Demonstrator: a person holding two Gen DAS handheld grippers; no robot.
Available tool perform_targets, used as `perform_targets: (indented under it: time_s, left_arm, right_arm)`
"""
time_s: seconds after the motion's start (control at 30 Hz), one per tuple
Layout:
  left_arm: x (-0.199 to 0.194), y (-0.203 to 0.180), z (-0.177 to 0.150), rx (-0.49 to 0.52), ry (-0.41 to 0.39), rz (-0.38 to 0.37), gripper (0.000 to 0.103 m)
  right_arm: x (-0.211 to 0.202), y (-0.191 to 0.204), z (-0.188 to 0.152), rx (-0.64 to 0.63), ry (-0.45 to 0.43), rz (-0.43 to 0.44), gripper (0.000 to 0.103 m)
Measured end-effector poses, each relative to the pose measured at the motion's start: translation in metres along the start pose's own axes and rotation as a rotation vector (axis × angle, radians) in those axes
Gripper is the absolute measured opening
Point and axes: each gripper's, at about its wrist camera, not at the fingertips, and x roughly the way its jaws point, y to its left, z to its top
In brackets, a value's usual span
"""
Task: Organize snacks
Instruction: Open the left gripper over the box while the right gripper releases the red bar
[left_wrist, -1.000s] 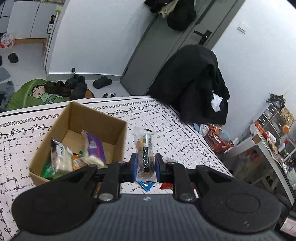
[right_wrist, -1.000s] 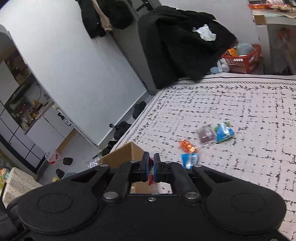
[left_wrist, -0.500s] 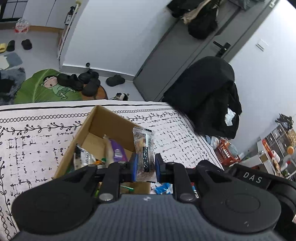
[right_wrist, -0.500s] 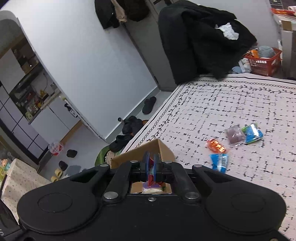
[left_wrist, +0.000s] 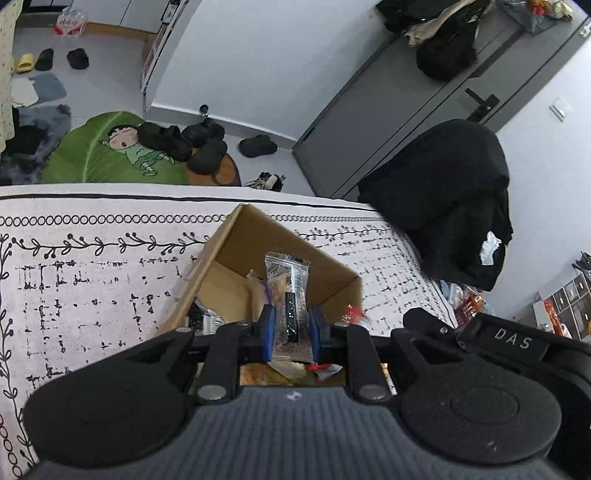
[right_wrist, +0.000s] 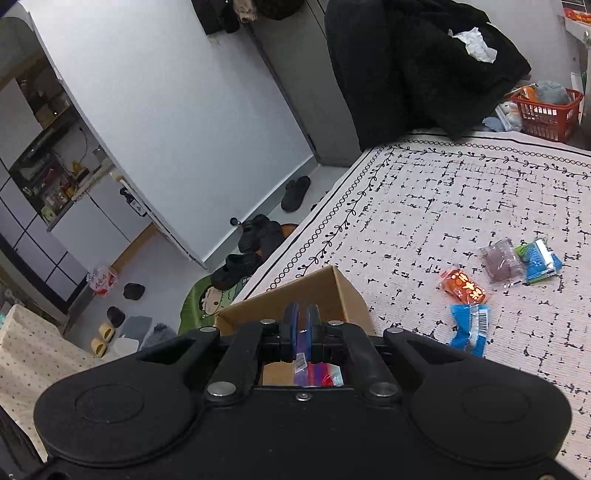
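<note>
An open cardboard box (left_wrist: 295, 254) stands on the patterned cloth, with several snack packets inside. My left gripper (left_wrist: 290, 328) is shut on a clear snack packet (left_wrist: 288, 288) and holds it upright over the box. My right gripper (right_wrist: 302, 325) is shut on a red and purple snack packet (right_wrist: 317, 371) above the near part of the same box (right_wrist: 314, 291). It also shows at the right of the left wrist view, close beside my left gripper. On the cloth to the right lie an orange packet (right_wrist: 463, 288), a blue packet (right_wrist: 469, 328), a purplish packet (right_wrist: 502, 258) and a blue-green packet (right_wrist: 541, 260).
A black coat (left_wrist: 450, 199) hangs over a chair at the table's far edge. A red basket (right_wrist: 546, 110) stands on the floor beyond. Shoes (left_wrist: 184, 140) and a green mat (left_wrist: 107, 155) lie on the floor past the table's far edge.
Both grippers have moved left and over the box, each still holding its packet. The right gripper now appears beside the left one.
</note>
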Motion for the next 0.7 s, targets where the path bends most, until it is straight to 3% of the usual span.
perform_targets:
  time_s: [0.43,0.53,0.6,0.7]
  left_arm:
    - [0.023,0.011,0.004,-0.039,0.042,0.024,0.019]
    - [0.023,0.010,0.005,-0.038,0.048,0.042,0.025]
    - [0.019,0.009,0.005,-0.035,0.041,0.060,0.041]
    - [0.011,0.005,0.003,-0.013,0.014,0.082,0.060]
  right_arm:
    - [0.007,-0.003,-0.002,0.006,0.040,-0.011,0.007]
    - [-0.001,-0.010,-0.001,0.024,0.039,-0.016,0.018]
    - [-0.008,-0.014,-0.001,0.029,0.035,-0.024,0.027]
    - [-0.019,-0.019,-0.002,0.025,0.030,-0.021,0.028]
